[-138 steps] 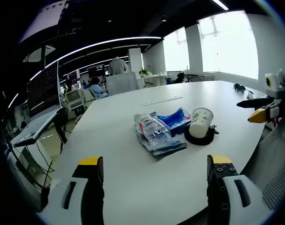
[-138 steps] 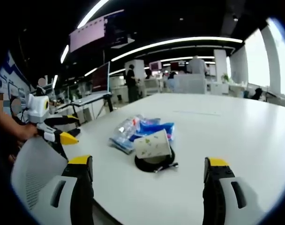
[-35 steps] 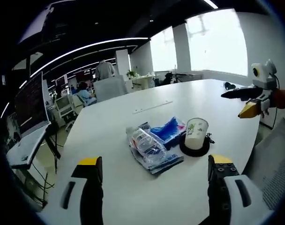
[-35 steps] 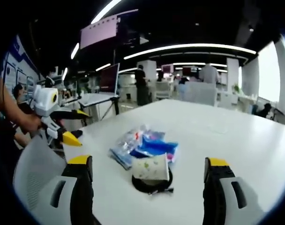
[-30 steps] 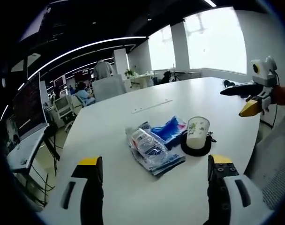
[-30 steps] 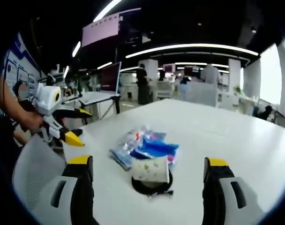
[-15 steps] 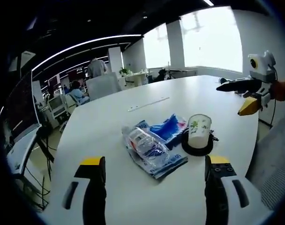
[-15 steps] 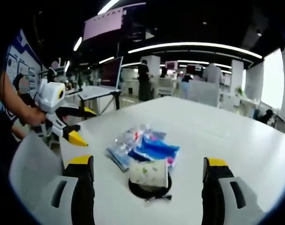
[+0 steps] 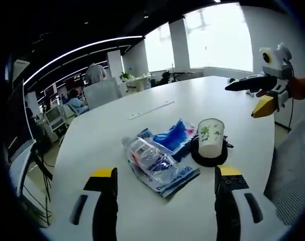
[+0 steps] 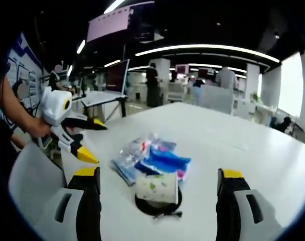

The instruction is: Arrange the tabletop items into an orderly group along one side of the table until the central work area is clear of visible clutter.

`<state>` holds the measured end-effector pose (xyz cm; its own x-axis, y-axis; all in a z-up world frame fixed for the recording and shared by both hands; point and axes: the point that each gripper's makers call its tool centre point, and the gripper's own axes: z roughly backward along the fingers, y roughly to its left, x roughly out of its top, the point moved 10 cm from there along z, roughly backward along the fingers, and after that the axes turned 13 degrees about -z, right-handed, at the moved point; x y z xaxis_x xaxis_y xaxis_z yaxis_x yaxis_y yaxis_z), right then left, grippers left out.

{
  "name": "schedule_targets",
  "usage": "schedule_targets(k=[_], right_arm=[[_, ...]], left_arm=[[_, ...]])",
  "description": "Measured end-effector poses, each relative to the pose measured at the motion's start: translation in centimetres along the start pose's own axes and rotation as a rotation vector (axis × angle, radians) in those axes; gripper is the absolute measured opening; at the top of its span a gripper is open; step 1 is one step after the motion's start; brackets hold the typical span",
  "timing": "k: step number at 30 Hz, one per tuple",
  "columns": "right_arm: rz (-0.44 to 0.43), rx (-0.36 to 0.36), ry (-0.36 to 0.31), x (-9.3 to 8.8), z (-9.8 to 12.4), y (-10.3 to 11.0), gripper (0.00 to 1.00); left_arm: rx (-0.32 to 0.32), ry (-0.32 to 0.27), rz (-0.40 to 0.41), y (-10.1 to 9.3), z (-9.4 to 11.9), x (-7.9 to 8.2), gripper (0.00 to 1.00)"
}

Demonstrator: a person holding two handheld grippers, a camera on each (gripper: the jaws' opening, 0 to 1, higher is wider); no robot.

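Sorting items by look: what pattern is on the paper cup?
White paper cup with a green leafy print, clearest in the left gripper view.

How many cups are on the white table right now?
1. The paper cup stands on a black round pad beside the plastic packets on the white table. Another could be hidden behind the packets, but none shows.

One paper cup [image 9: 210,137], one plastic bottle [image 9: 145,153], two packets [image 9: 173,136], one black coaster [image 9: 207,159]
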<state>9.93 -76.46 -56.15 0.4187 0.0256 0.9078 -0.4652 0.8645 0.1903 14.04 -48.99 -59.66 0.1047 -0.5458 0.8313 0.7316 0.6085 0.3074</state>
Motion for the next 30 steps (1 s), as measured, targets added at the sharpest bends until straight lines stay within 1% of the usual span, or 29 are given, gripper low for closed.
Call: schedule_targets(k=[3,7,10,12,18,20,22,27,30], right_arm=[[0.010,0.020,0.002,0.0,-0.3,-0.2,0.94],[0.016,0.040,0.006,0.0,-0.6,-0.5,0.94],[0.012,0.047,0.017,-0.1,-0.8,-0.9,0.94],[0.005,0.052,0.018,-0.1,-0.8,-1.1,0.94],[-0.008,0.055,0.025,-0.4,-0.8,-1.3,0.94],[-0.011,0.055,0.027,-0.4,-0.7,-1.4,0.94],[-0.016,0.055,0.027,-0.6,-0.6,-1.5,0.94],[-0.022,0.055,0.035,-0.9,-0.3,-1.7,0.94],[-0.030,0.049,0.033,-1.0,-0.1,-1.9,0.94]], left_arm=[[0.001,0.003,-0.011,-0.1,-0.4,-0.1,0.76],[0.001,0.024,-0.025,-0.4,-1.0,-0.3,0.72],[-0.006,0.046,-0.008,-0.5,-1.5,-0.4,0.71],[-0.002,0.046,-0.002,-0.5,-1.7,-0.4,0.70],[-0.013,0.065,-0.018,-0.6,-3.0,-0.6,0.65],[-0.013,0.074,-0.013,-0.6,-3.5,-0.6,0.63],[-0.016,0.095,0.003,-0.6,-3.9,-0.7,0.61],[0.001,0.098,0.018,-0.5,-4.4,-0.7,0.59],[0.001,0.106,0.010,-0.5,-5.0,-0.7,0.57]])
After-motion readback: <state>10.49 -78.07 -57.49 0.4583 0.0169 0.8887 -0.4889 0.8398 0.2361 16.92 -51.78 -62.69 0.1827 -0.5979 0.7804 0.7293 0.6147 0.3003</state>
